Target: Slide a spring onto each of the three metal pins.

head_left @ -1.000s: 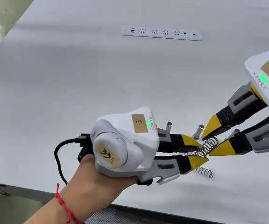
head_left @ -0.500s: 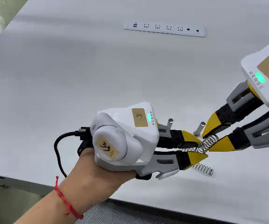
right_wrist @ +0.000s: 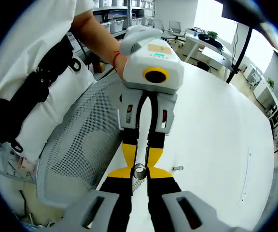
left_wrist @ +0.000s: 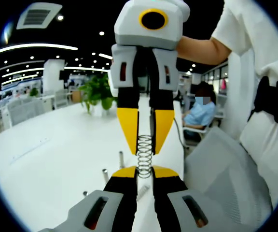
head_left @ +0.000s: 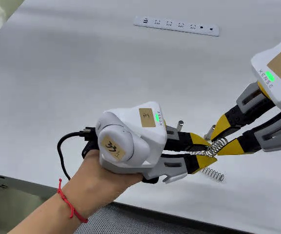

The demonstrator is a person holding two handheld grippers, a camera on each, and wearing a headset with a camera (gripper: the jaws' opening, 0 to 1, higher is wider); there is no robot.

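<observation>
Holding one spring (head_left: 214, 147) between both grippers, above the tabletop's (head_left: 82, 73) near edge.
Jaws of the left gripper (left_wrist: 144, 173) and right gripper (right_wrist: 138, 172), nearly closed, each pinch one end of the spring; one end should be freed and lowered in line with a pin (left_wrist: 121, 158). Count: three pins, two springs, the spare spring (head_left: 212, 173) lying by that edge.

Spring (right_wrist: 139, 171) between right hand-held gripper (right_wrist: 139, 177) and opposing left hand-held gripper (right_wrist: 142, 162).
</observation>
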